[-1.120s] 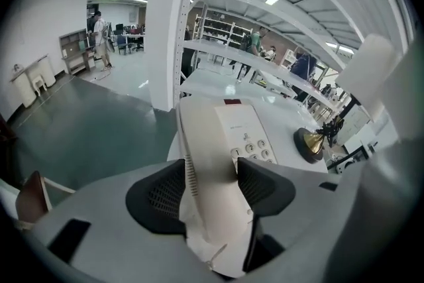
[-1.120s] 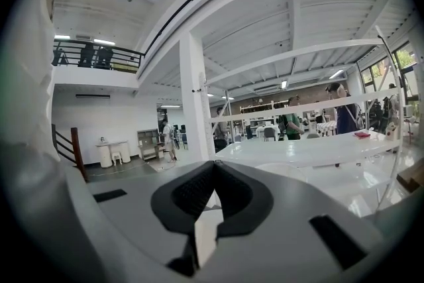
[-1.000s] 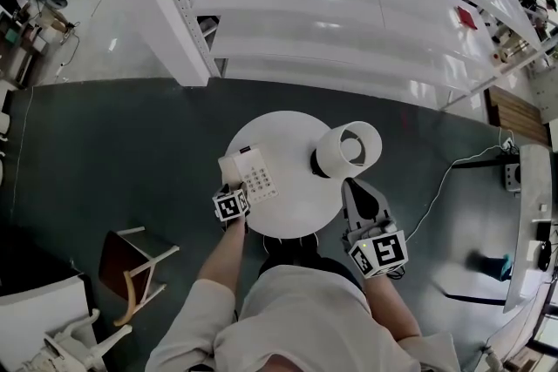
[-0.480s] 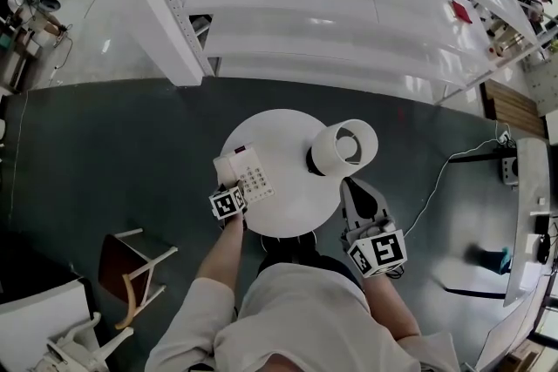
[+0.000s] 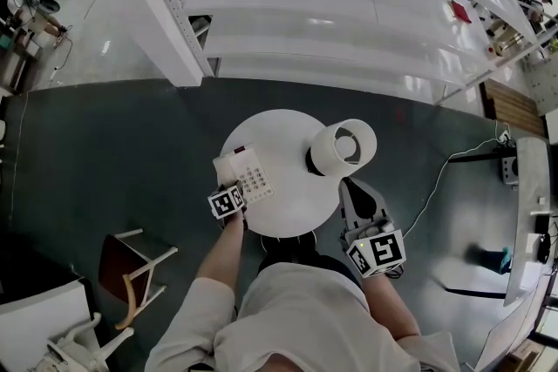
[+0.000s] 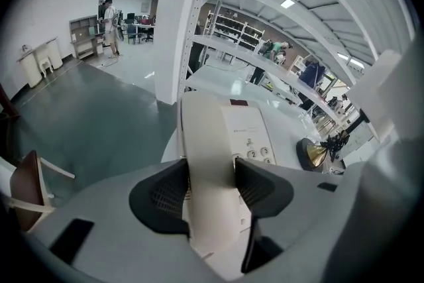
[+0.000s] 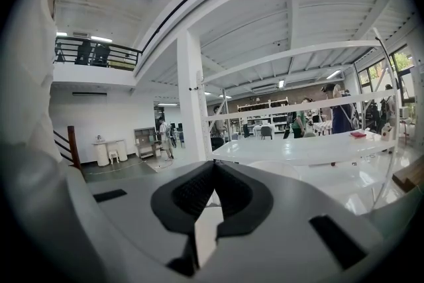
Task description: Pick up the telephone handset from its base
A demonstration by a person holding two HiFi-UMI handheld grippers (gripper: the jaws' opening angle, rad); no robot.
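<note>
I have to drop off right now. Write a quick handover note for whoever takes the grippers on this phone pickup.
left gripper: jaws have just been closing; pads look set against both sides of the handset.
right gripper: shut, empty, held just off the near right edge of the round table.
Things: the handset lies on its base on the table, with the lamp to the right of it.
Done: reach and grip.
Left: lift the handset clear of the base.
</note>
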